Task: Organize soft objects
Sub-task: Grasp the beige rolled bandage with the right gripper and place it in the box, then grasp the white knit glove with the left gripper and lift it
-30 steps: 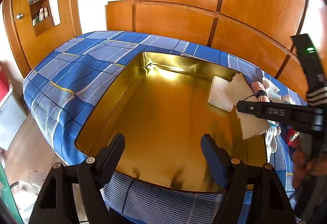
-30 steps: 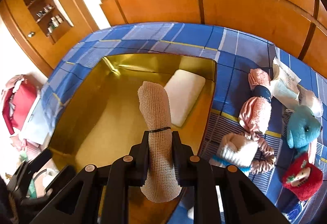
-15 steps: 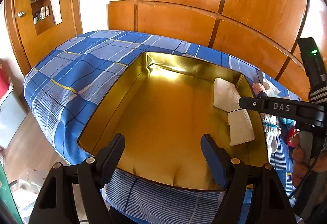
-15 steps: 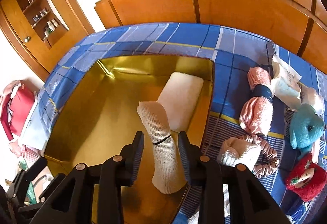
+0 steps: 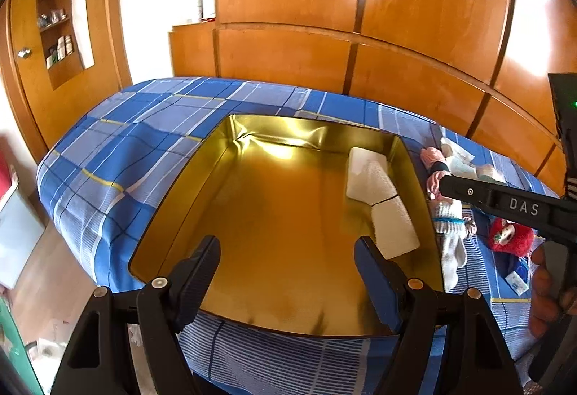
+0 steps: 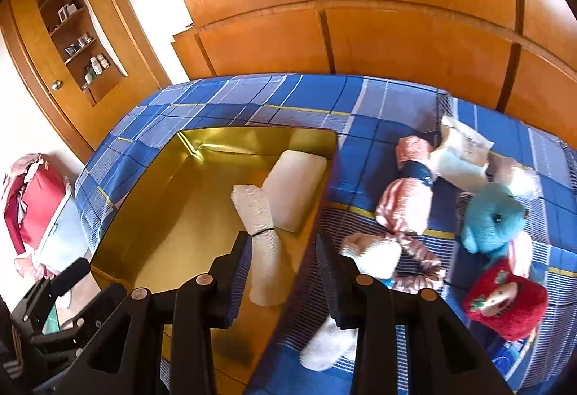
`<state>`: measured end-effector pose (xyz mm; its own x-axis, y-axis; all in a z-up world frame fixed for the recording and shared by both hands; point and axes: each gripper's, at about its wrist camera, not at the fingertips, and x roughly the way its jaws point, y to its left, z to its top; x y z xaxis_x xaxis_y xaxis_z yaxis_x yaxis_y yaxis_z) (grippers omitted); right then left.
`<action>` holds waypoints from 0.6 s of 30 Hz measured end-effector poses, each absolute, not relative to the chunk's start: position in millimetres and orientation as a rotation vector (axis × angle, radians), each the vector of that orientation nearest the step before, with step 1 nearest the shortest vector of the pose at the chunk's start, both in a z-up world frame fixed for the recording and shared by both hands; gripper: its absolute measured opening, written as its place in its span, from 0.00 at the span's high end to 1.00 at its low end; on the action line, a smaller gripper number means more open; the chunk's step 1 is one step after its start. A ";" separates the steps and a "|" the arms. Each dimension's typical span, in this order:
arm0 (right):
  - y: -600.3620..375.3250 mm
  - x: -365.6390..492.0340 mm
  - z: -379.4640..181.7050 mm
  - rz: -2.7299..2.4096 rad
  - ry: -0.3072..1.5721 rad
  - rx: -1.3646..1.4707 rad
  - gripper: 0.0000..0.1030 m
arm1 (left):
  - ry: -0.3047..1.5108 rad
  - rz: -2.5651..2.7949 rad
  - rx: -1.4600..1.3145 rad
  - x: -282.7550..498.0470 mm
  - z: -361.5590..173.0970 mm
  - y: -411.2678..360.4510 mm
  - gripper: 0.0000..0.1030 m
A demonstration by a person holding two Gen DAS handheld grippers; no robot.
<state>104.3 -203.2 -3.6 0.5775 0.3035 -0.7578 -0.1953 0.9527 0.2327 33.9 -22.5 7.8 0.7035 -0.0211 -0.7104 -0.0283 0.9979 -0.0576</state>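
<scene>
the gold tray [image 5: 202, 193] is set on the plaid bed [image 5: 119, 150]. the left gripper [image 5: 286, 267] is held over the tray's near rim, fingers apart and empty. inside the tray, along its right wall, the rolled mesh cloth [image 6: 261, 232] is laid touching a white pad [image 6: 295, 189]. the right gripper [image 6: 283, 272] is seen above that wall, its fingers just opened and clear of the roll. plush toys [image 6: 494, 218] are scattered right of the tray.

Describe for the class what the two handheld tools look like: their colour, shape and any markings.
Both the left tool and the right tool are black plastic, each with two wedge-shaped fingers, blue-tinged inside, and silver pivot pins. The right tool's side carries white letters "DAS", white stripes and a green light.
</scene>
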 end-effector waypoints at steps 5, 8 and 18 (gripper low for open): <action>-219.8 93.9 1.0 0.275 0.888 0.122 0.64 | 0.788 -0.019 -0.043 33.8 11.2 -33.2 0.25; -232.5 88.7 2.8 0.260 0.880 0.124 0.64 | 0.787 -0.040 -0.028 34.1 12.9 -41.1 0.25; -284.9 77.1 7.1 0.181 0.860 0.122 0.64 | 0.782 -0.190 0.041 35.0 18.9 -82.5 0.25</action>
<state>77.1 -284.9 7.1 0.6384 0.2072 -0.7413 -0.1092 0.9777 0.1792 35.0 -82.5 18.9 0.6931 -0.1550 -0.7040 0.1853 0.9821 -0.0338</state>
